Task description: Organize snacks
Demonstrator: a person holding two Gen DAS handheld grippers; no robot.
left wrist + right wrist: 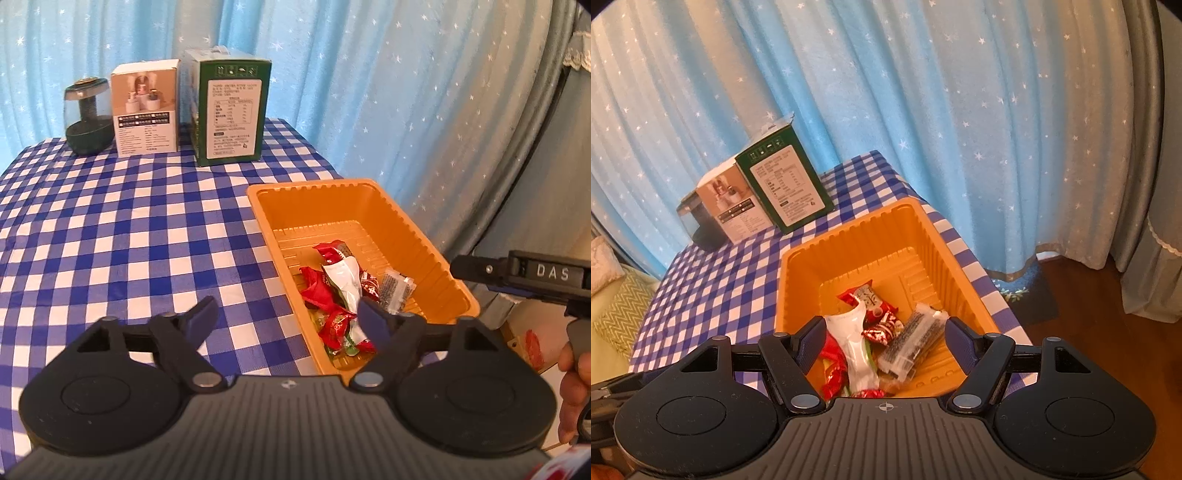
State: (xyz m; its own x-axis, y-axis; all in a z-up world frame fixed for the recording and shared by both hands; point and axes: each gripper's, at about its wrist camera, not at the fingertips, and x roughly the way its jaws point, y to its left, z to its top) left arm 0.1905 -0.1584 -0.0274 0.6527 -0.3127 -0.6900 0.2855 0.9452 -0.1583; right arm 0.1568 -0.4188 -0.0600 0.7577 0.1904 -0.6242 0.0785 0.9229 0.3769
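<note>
An orange plastic tray (321,199) (849,240) sits at the right edge of the checked table. Inside lie several wrapped snacks: red wrappers (319,288) (882,326), a white packet (345,278) (855,343) and a clear packet with dark print (395,290) (916,338). My left gripper (286,317) is open above the tray's near left wall, nothing between its fingers. My right gripper (886,336) is open over the tray's near end, above the snacks, its pads (812,341) apart from them. The right gripper's body (535,275) shows at the right of the left wrist view.
A green box (231,110) (783,181), a white box (146,110) (731,206) and a dark glass-domed object (88,114) stand at the table's far side before a blue starred curtain (369,92). The blue-checked cloth (129,229) stretches left of the tray. Wooden floor (1089,295) lies past the table's right edge.
</note>
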